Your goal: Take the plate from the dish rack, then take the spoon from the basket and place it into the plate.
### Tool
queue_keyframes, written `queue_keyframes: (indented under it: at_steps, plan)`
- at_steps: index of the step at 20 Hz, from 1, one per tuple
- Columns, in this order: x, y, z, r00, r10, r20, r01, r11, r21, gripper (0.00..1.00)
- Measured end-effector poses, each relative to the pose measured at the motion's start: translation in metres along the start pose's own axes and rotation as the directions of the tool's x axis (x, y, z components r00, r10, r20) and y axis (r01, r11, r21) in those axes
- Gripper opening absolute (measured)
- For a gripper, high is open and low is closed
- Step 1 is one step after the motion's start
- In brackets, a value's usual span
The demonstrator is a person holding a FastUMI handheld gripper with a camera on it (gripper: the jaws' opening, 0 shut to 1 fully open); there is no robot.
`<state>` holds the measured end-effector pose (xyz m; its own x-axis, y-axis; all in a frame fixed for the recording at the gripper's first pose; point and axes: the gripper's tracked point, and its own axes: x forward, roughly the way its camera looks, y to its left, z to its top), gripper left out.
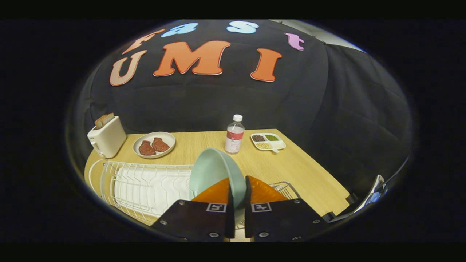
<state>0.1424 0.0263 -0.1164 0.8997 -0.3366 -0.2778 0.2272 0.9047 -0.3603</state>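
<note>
Closest to the lens, the gripper [237, 189] points forward and slightly down over the near part of a wooden table [313, 174]. Its two fingers stand close together with a narrow gap, and the rim of one pale green plate [213, 169] sits in that gap. Both fingers press on the plate's edge, one on each face, so the tongs are narrow and holding the plate. It stands on edge, tilted a little toward the left, rising ahead of the fingertips.

Just left of the fingers lies one white wire dish rack [145, 185] with a white tray under it; the plate's lower part is over the rack's right end, but I cannot tell whether it touches the wires. Just right of the fingers, part of one wire basket [285, 188] peeks out beyond the right finger. What the basket holds cannot be made out.

Farther back on the table there are four things, well apart from the gripper: one white toaster [107, 137] with one slice of bread [104, 119] standing in it, one round plate with two pieces of meat [153, 145], one clear bottle [235, 134] with a white cap standing upright, and one small divided tray [267, 141] with three filled compartments.
</note>
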Motion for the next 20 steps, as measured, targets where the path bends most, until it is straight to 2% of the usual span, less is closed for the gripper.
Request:
queue_keyframes:
  at_steps: [9,11,12,17,20]
  plan:
    - [-0.011,0.004,0.017,0.993,-0.04,0.115,0.051,0.994,-0.098,0.1]
    - [-0.016,-0.008,0.034,0.981,-0.064,0.184,0.082,0.992,-0.091,0.1]
    - [-0.018,-0.011,0.041,0.977,-0.059,0.206,0.076,0.994,-0.075,0.1]
    - [-0.04,-0.032,0.025,0.99,0.0,0.142,-0.008,0.999,0.051,0.1]
    - [-0.068,-0.038,0.016,0.99,0.075,0.121,-0.093,0.985,0.148,0.1]
